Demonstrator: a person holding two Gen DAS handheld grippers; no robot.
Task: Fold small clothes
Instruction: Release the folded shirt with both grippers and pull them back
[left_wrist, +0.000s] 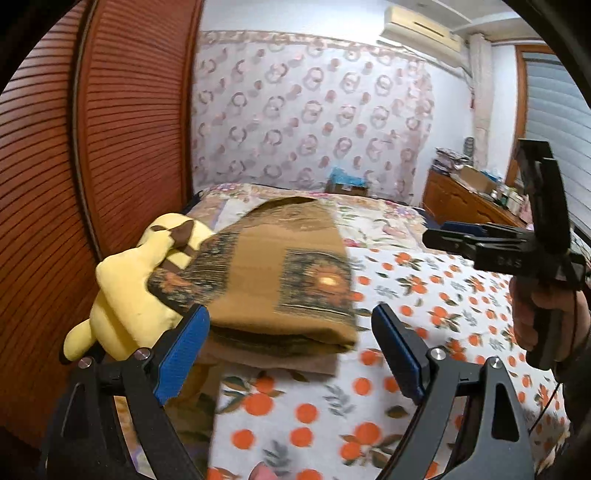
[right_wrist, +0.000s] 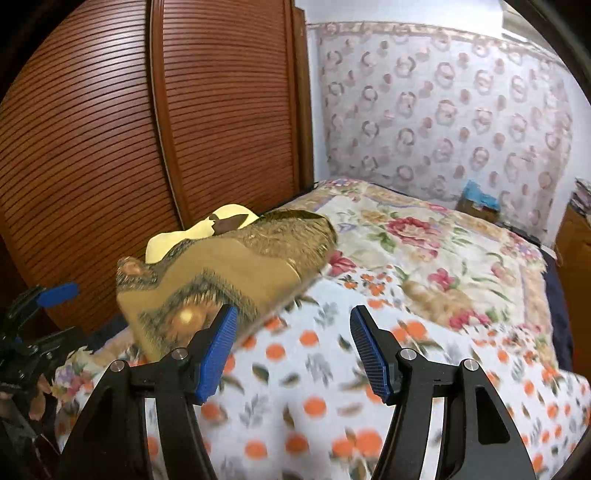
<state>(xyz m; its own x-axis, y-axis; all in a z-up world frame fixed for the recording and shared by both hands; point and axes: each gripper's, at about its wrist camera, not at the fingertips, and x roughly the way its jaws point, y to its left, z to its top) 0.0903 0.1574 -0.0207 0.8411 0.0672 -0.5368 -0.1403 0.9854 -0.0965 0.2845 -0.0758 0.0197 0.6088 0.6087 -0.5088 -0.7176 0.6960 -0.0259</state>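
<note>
Brown folded cloth (left_wrist: 280, 273) beyond hand-held gripper (left_wrist: 291, 347).

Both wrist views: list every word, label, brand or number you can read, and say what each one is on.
Faint embossed marks on the black body of the right gripper, seen from the left wrist view: too blurred to read.
Folded brown cloth: printed pictures only, no words.
Air conditioner high on the wall: no badge legible.
Clutter on the wooden dresser: too small and blurred to read.
Nothing else carries text.
</note>
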